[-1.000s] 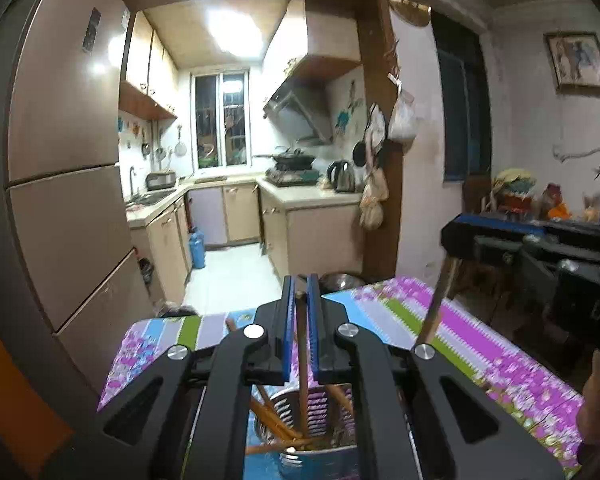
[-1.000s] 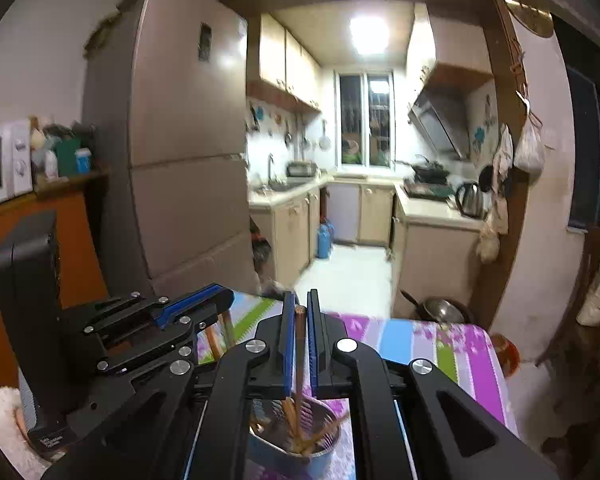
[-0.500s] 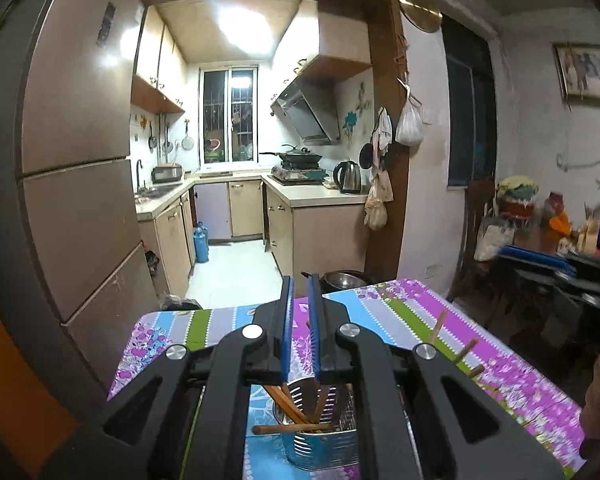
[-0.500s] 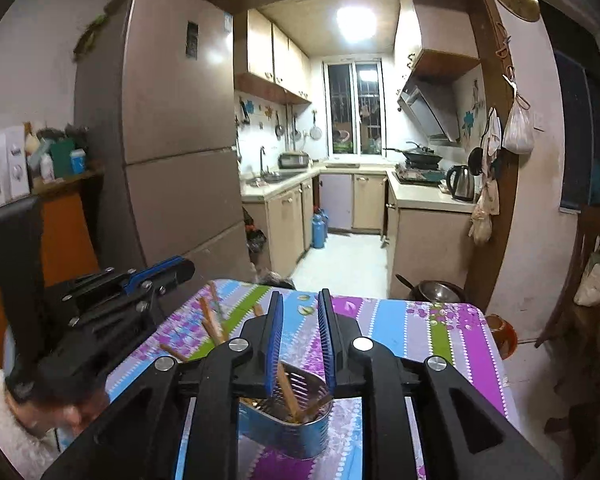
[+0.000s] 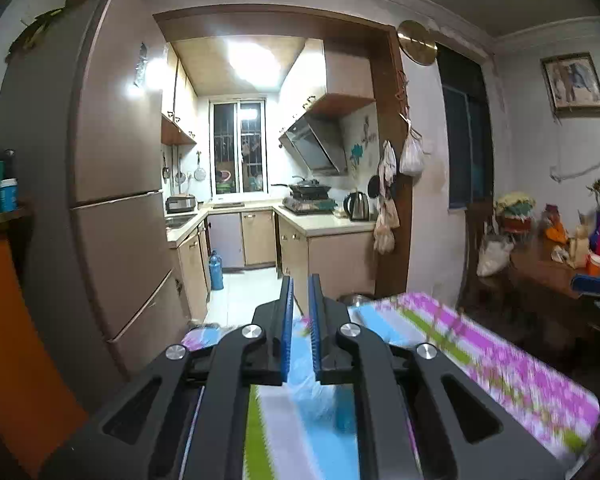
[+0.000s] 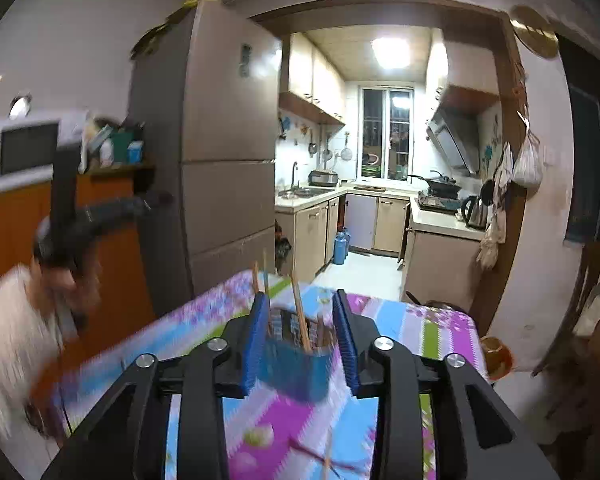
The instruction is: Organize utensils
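Observation:
A metal utensil holder (image 6: 296, 360) with several wooden chopsticks (image 6: 300, 312) standing in it sits on the floral tablecloth (image 6: 436, 328). My right gripper (image 6: 300, 304) is open and empty, with the holder seen between its blue pads. My left gripper (image 5: 300, 284) has its jaws slightly apart and empty, raised over the table (image 5: 500, 364); the holder shows only as a blurred blue-grey patch (image 5: 320, 396) between its jaws. The left gripper also shows blurred at the left of the right wrist view (image 6: 100, 216). A loose chopstick (image 6: 328, 456) lies on the cloth.
A tall fridge (image 5: 112, 200) stands left of the table. The kitchen doorway (image 5: 260, 260) lies beyond the table's far edge. A microwave (image 6: 24, 152) sits on an orange cabinet at left. A cluttered wooden sideboard (image 5: 560, 264) is at right. A pot (image 6: 496, 356) sits on the floor.
Both grippers let go of their chopsticks into the holder, opened and pulled up and back. The left gripper swung away to the left.

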Motion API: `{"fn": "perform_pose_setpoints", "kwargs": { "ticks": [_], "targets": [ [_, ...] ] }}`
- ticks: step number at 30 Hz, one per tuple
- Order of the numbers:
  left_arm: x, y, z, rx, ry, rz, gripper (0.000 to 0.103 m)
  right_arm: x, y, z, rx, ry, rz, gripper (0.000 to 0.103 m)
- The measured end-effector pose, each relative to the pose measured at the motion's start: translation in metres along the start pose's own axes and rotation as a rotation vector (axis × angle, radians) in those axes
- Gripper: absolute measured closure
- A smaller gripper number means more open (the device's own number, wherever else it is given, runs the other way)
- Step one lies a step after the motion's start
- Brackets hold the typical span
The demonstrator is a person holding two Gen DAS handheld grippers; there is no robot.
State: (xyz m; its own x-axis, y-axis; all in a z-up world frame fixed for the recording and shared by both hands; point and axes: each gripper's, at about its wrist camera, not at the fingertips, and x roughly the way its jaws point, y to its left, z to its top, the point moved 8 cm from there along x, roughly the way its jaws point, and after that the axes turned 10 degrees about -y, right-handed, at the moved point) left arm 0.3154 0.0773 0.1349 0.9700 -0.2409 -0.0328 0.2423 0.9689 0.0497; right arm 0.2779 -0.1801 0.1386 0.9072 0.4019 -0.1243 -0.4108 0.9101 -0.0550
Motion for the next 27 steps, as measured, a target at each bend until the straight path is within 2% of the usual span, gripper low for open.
{"fn": "perform_pose_setpoints", "kwargs": {
  "ticks": [2, 4, 8, 11, 14, 15, 17, 18, 19, 20, 21, 22, 23, 25, 27],
  "targets": [
    [-0.028, 0.018, -0.016, 0.035, 0.035, 0.022, 0.096, -0.026, 0.000, -0.022, -0.061, 0.026, -0.021, 0.058],
    [-0.051, 0.041, -0.044, 0.017, 0.110, 0.041, 0.096, -0.047, -0.005, -0.046, -0.087, 0.060, -0.039, 0.056],
    [-0.081, 0.065, -0.108, -0.044, 0.232, 0.100, 0.096, -0.073, -0.024, -0.100, -0.029, 0.151, -0.093, 0.055],
    [-0.103, 0.060, -0.162, -0.068, 0.308, 0.121, 0.096, -0.087, -0.038, -0.134, 0.073, 0.195, -0.128, 0.055],
    [-0.120, 0.059, -0.215, -0.157, 0.401, 0.160, 0.096, -0.097, -0.039, -0.162, 0.132, 0.229, -0.143, 0.055],
    [-0.128, 0.056, -0.230, -0.216, 0.419, 0.181, 0.097, -0.099, -0.034, -0.173, 0.162, 0.245, -0.132, 0.055],
    [-0.138, 0.039, -0.242, -0.215, 0.423, 0.198, 0.096, -0.100, -0.022, -0.190, 0.191, 0.268, -0.121, 0.054],
    [-0.140, 0.026, -0.244, -0.187, 0.426, 0.213, 0.096, -0.099, -0.014, -0.194, 0.186, 0.270, -0.134, 0.051],
    [-0.141, 0.011, -0.244, -0.170, 0.429, 0.230, 0.094, -0.097, -0.010, -0.197, 0.182, 0.267, -0.151, 0.038],
    [-0.142, -0.006, -0.240, -0.180, 0.422, 0.217, 0.078, -0.094, -0.005, -0.197, 0.185, 0.256, -0.183, 0.021],
    [-0.142, -0.020, -0.237, -0.195, 0.415, 0.211, 0.047, -0.093, -0.001, -0.197, 0.192, 0.238, -0.199, 0.017],
    [-0.144, -0.033, -0.233, -0.206, 0.398, 0.208, 0.034, -0.094, 0.005, -0.194, 0.201, 0.203, -0.217, 0.012],
    [-0.148, -0.043, -0.230, -0.211, 0.371, 0.195, 0.029, -0.097, 0.009, -0.192, 0.203, 0.167, -0.258, 0.003],
    [-0.152, -0.061, -0.225, -0.139, 0.341, 0.213, 0.026, -0.106, 0.012, -0.185, 0.215, 0.093, -0.336, 0.004],
    [-0.151, -0.076, -0.216, -0.042, 0.312, 0.251, 0.019, -0.110, 0.015, -0.181, 0.246, 0.067, -0.339, 0.004]
  ]
}}
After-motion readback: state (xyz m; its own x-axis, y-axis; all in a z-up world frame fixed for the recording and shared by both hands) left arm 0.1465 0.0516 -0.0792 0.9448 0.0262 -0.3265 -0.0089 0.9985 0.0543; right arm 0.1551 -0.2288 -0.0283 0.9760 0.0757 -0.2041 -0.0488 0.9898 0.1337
